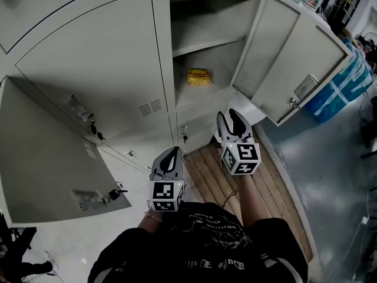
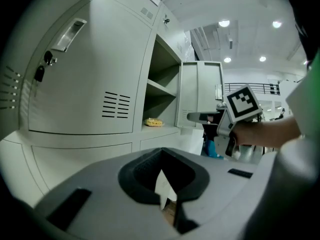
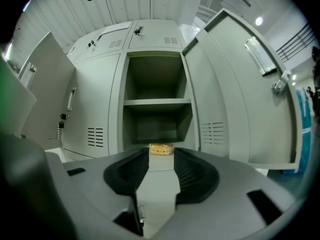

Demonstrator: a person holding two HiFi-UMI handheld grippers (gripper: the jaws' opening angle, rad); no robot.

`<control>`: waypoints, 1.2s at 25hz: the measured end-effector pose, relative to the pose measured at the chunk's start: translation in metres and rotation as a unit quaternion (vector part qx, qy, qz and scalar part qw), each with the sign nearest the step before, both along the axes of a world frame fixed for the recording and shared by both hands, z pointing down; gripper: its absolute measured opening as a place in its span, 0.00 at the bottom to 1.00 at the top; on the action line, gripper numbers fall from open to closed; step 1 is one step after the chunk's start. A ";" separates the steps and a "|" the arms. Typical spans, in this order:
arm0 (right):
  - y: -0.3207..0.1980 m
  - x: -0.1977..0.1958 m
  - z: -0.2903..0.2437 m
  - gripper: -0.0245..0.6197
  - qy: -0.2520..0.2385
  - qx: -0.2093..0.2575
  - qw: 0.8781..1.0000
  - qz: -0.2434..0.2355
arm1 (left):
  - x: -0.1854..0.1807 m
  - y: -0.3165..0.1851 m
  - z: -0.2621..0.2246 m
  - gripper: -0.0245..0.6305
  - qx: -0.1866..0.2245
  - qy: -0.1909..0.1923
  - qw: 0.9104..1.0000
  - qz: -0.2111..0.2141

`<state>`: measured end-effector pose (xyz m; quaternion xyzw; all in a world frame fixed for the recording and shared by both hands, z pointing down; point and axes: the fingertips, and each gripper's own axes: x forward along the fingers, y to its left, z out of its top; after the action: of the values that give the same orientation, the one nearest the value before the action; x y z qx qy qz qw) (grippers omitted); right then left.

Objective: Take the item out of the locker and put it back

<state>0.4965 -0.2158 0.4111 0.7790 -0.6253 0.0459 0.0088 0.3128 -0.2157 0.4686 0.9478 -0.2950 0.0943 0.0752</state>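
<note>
Right gripper view shows my right gripper (image 3: 161, 159) with its 2 jaws spread wide and nothing between them. It is aimed at the yellow packet (image 3: 161, 149), which lies on the floor of the open locker (image 3: 150, 79) compartment, under its 1 shelf and well apart from me. My left gripper (image 1: 169, 159) hangs aside, jaws pressed together and empty. With the packet inside and the door (image 3: 235, 94) swung open, either the whole job remains or the return is finished; I cannot tell which.

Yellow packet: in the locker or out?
In. The yellow packet lies on the open locker's floor, under its shelf; the right hand-held gripper is short of it, jaws apart.
</note>
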 end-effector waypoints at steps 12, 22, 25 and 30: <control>-0.073 0.030 -0.001 0.26 0.012 -0.021 1.000 -0.015 | 0.015 -0.024 0.001 0.05 -0.005 -0.006 1.000 0.012; -0.125 0.047 0.024 0.26 0.023 -0.072 0.997 -0.033 | 0.010 -0.038 0.008 0.05 -0.014 -0.021 1.000 0.013; -0.133 0.053 0.029 0.26 0.017 -0.077 0.996 -0.032 | 0.012 -0.037 0.008 0.05 -0.015 -0.012 0.999 0.026; -0.142 0.054 0.038 0.26 0.016 -0.099 0.994 -0.043 | 0.013 -0.032 0.012 0.05 -0.016 -0.014 0.999 0.038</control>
<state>0.5503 -0.3579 0.4487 0.7473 -0.6505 0.0943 0.0977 0.3254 -0.2481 0.4803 0.9555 -0.2586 0.1147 0.0831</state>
